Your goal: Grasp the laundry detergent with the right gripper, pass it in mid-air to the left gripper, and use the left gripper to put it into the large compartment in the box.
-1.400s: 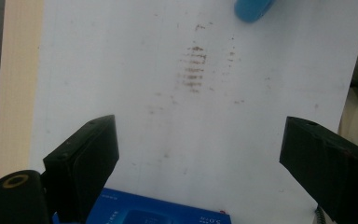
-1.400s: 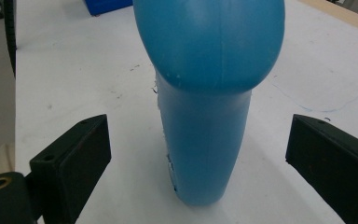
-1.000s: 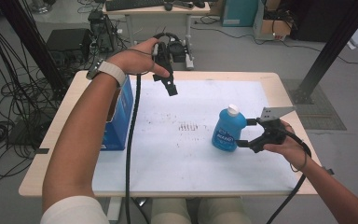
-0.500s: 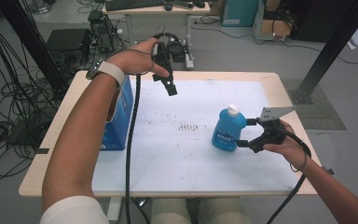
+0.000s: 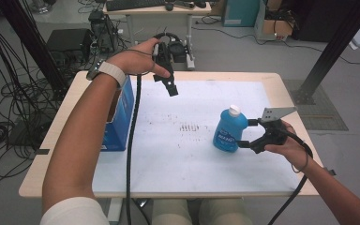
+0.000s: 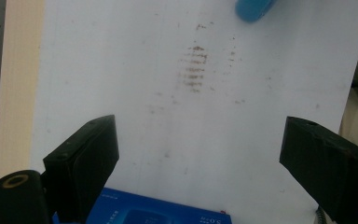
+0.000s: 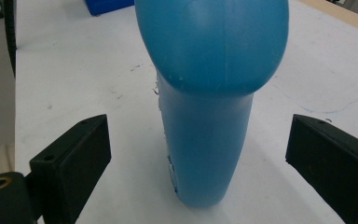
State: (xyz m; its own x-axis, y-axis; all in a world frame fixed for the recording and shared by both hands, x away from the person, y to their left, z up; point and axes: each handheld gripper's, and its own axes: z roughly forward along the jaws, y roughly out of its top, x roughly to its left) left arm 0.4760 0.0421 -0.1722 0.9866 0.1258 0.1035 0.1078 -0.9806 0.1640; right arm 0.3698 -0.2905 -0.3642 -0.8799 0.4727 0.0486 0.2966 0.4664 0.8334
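Nothing has shifted since the earlier frames; both hands and the bottle hold the same places.

High view: the blue bottle [image 5: 229, 130] stands upright with its white cap on, right of centre on the white table [image 5: 178, 159]; the right gripper [image 5: 249, 133] reaches toward it from the right, jaws spread on either side of the body, no pad pressing on it; the left gripper [image 5: 168, 84] hangs above the far side of the table, apart from the blue box [image 5: 121, 117] at the left edge.

Left gripper view: jaws released, nothing between them; stained table surface below.

Right gripper view: the bottle stands between the wide jaws, clear gaps at both sides.

Step in hand, by judgement: approach to grasp; the next move calls for closing the jaws evenly on the body, low enough not to tip it.
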